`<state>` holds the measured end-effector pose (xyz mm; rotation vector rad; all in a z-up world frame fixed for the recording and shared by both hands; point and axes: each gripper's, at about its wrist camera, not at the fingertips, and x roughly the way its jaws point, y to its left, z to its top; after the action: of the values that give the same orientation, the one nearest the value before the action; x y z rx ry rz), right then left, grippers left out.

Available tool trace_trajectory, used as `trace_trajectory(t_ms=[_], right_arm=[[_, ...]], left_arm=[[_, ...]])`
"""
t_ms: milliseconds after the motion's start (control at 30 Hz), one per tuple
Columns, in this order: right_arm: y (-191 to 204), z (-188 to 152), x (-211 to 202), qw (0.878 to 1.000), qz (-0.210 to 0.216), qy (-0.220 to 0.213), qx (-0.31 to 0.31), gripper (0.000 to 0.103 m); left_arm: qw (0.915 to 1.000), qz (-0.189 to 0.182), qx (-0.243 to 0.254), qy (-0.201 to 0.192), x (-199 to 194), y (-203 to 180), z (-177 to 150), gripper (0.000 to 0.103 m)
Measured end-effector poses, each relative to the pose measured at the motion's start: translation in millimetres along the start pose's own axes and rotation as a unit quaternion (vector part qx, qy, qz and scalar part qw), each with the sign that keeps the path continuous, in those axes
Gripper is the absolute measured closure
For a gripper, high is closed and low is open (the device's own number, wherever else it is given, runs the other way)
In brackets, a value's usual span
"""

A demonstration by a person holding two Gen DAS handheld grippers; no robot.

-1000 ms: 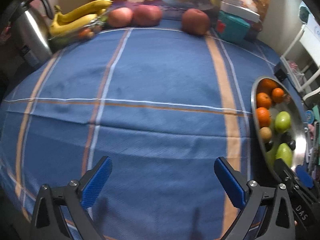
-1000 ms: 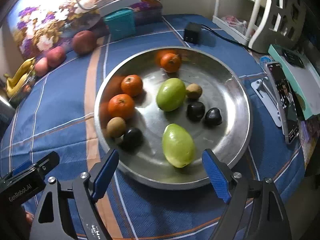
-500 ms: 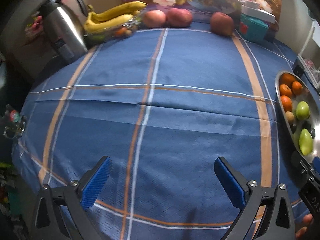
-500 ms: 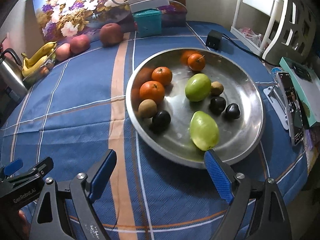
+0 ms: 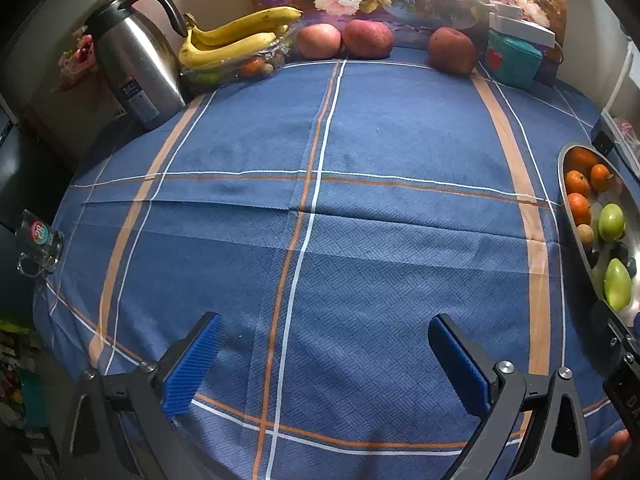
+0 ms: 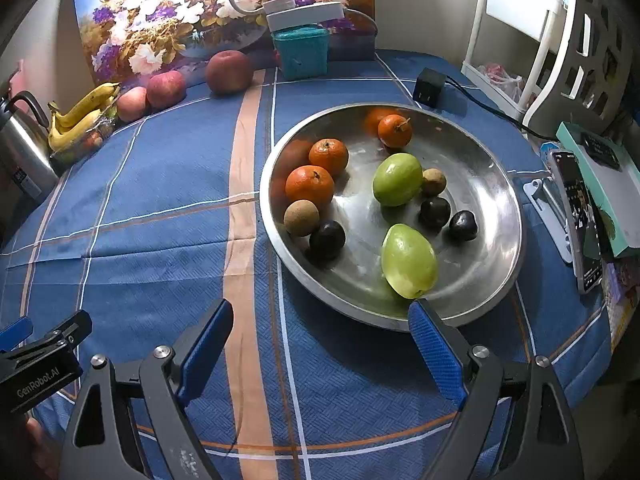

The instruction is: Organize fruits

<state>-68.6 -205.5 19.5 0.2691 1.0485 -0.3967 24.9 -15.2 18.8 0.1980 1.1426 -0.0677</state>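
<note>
A steel bowl on the blue checked tablecloth holds three oranges, two green fruits, brown kiwis and dark plums. It shows at the right edge of the left wrist view. Three red apples and a dish of bananas stand along the far edge. My right gripper is open and empty, just in front of the bowl's near rim. My left gripper is open and empty over bare cloth, left of the bowl.
A steel kettle stands far left, a teal box at the back. A glass mug sits at the left table edge. A phone, a black adapter and a box lie right of the bowl.
Both grippers have drawn back and to the left, away from the bowl. The bowl now lies further right in both views. Both stay open.
</note>
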Motion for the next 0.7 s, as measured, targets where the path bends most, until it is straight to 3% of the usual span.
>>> trace_trajectory(t_ms=[700], right_arm=[[-0.4,0.1,3.6,1.000,-0.007,0.006,0.003,0.013]], left_arm=[[0.9999,-0.007,-0.002,0.013,3.3,1.4,0.2,0.000]])
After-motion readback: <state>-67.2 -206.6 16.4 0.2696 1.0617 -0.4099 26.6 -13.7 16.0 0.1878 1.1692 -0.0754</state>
